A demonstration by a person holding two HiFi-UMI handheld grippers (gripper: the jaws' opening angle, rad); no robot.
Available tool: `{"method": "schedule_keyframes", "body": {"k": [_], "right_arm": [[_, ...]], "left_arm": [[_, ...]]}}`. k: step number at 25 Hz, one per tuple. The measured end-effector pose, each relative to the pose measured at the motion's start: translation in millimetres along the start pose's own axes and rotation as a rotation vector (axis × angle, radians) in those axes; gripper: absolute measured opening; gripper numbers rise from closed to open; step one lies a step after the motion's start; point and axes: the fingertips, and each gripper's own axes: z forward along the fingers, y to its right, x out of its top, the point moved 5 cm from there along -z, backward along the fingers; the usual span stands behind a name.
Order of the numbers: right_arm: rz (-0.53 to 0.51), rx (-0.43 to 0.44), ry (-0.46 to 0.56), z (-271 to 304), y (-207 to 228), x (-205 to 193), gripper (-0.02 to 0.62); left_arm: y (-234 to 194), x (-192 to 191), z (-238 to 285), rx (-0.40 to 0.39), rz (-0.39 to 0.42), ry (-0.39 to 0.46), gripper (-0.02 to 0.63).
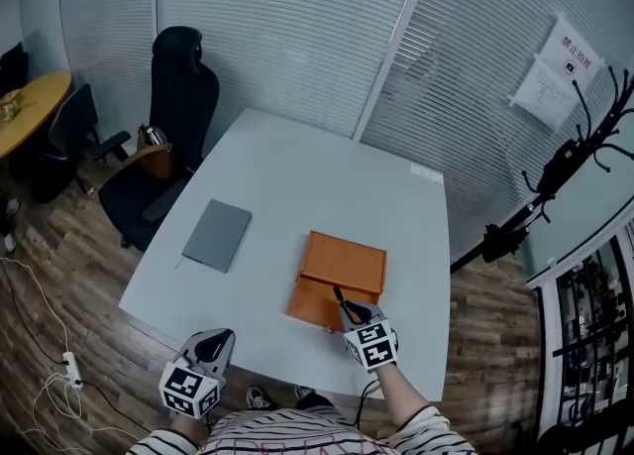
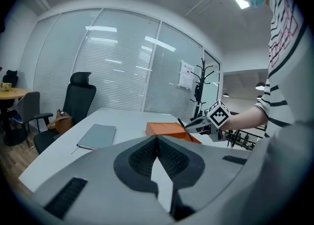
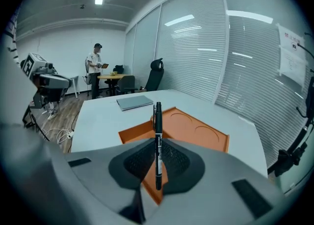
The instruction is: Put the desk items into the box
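Observation:
An open orange box (image 1: 337, 275) lies on the white table (image 1: 297, 195), its lid (image 3: 196, 132) flat behind the tray. My right gripper (image 1: 349, 312) hovers over the box's near edge, shut on a black pen (image 3: 158, 140) that stands upright between the jaws. The pen's tip (image 1: 338, 293) points toward the box. My left gripper (image 1: 210, 346) hangs at the table's near edge, left of the box, shut with nothing in it. A grey notebook (image 1: 218, 234) lies flat on the table to the left of the box; it also shows in the left gripper view (image 2: 98, 136).
A black office chair (image 1: 170, 116) with a brown bag (image 1: 151, 136) on it stands at the table's left corner. A coat rack (image 1: 570, 166) stands at the right. Glass walls with blinds close the back. A cable and power strip (image 1: 69, 369) lie on the wooden floor.

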Motion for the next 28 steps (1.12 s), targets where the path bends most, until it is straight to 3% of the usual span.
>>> {"method": "schedule_keyframes", "body": {"k": [18, 28], "right_arm": [[-0.129, 0.166, -0.206, 58.2, 6.0, -22.3, 0.057], [-0.126, 0.228, -0.326, 91.1, 6.7, -33.6, 0.057]], "left_arm": [[19.8, -0.3, 13.0, 0.143, -0.077, 0.034, 0.023], [27.7, -7.9, -1.5, 0.239, -0.112, 0.050, 0.023]]}}
